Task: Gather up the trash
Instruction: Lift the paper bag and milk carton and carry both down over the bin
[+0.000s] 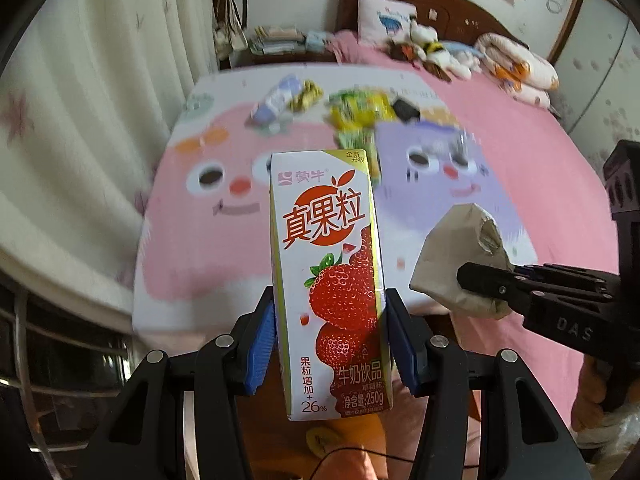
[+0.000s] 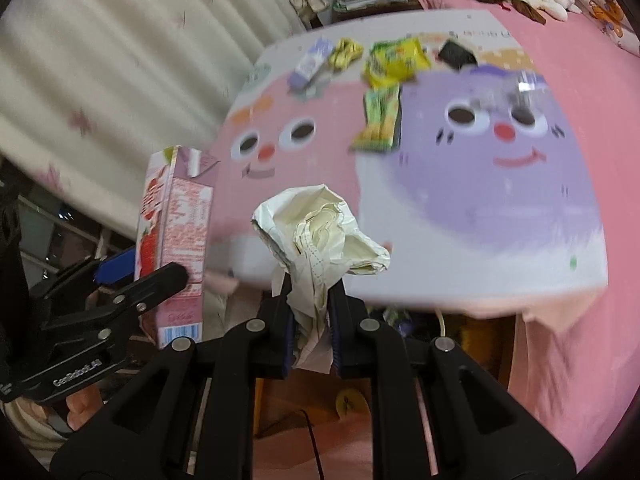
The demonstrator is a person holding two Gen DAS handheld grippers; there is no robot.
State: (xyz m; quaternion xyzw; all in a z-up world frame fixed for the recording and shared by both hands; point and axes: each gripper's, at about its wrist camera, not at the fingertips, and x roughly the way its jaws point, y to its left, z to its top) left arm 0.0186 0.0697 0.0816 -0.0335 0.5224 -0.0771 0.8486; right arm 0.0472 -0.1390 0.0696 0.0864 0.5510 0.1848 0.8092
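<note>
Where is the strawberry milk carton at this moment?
The strawberry milk carton stands upright, clamped in the left tool, above the near edge of the bed; the crumpled paper in the right tool is on its right.

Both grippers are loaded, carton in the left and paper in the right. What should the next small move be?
Probably carry both loads away from the bed toward wherever the trash goes; no bin shows in either view. The left gripper is shut on the strawberry milk carton and the right gripper on the crumpled paper, so neither can take the wrappers still on the bed.
</note>
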